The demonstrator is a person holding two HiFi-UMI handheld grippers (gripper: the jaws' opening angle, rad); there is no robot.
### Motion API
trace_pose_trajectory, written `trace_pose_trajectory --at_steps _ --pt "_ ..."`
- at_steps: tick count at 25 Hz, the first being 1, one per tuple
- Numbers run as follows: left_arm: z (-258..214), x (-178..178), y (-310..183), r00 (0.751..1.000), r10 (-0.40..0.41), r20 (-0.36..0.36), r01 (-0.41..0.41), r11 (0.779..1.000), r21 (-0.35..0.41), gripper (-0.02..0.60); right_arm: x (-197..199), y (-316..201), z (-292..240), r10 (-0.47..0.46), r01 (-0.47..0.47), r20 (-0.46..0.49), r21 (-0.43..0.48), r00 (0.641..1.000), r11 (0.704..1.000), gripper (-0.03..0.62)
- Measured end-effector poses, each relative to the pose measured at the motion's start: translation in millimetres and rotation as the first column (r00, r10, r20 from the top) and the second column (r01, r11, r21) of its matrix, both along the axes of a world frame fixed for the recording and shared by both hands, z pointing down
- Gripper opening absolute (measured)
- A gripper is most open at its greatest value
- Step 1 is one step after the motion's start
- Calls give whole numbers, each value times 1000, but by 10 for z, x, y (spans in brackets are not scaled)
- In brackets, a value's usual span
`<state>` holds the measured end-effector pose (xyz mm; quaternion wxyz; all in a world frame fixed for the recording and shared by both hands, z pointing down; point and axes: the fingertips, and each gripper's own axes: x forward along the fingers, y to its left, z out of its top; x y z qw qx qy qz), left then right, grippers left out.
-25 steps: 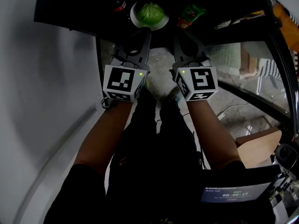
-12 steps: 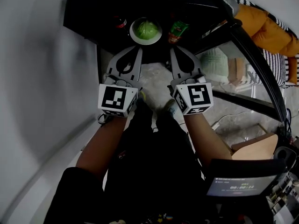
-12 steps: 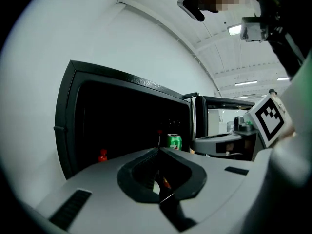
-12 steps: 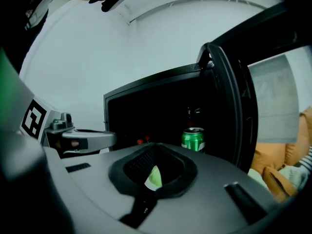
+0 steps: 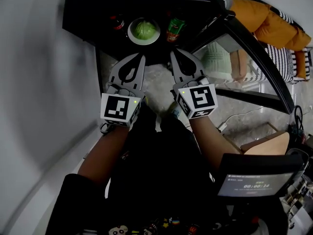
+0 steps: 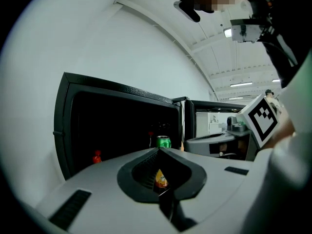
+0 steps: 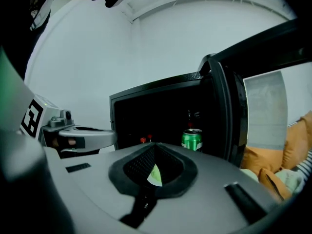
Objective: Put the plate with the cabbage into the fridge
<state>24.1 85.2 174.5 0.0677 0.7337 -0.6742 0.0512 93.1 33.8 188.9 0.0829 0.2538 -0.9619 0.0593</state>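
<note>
The white plate [image 5: 144, 31] with the green cabbage [image 5: 145, 29] on it rests on a shelf inside the dark open fridge [image 5: 93, 13]. My left gripper [image 5: 141, 57] and right gripper [image 5: 172, 52] hang side by side just outside the fridge opening, below the plate and apart from it. Both have their jaws together and carry nothing. In the right gripper view a sliver of the cabbage [image 7: 155, 175] shows through the gap behind the shut jaws of the right gripper [image 7: 153, 146]. The left gripper [image 6: 158, 149] points into the fridge.
A green can [image 5: 174, 27] stands right of the plate and a dark bottle [image 5: 116, 21] left of it. The glass fridge door [image 5: 254, 53] hangs open to the right. A white wall [image 5: 39, 82] lies left. A person in orange [image 5: 266, 18] sits far right.
Both grippers have drawn back from the plate's rim and out of the fridge. The plate with the cabbage stays on the shelf.
</note>
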Motion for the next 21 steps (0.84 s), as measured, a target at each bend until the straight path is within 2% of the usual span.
trace_pose_trajectory --at_steps 12,21 --pt "-72 4 90 1000 -10 18 10 1000 -11 5 49 215 -130 -68 68 -6 14 998 998 6" --pt "-63 40 173 1000 -16 -4 16 1000 -19 5 106 214 -182 -67 67 -2 26 998 997 6"
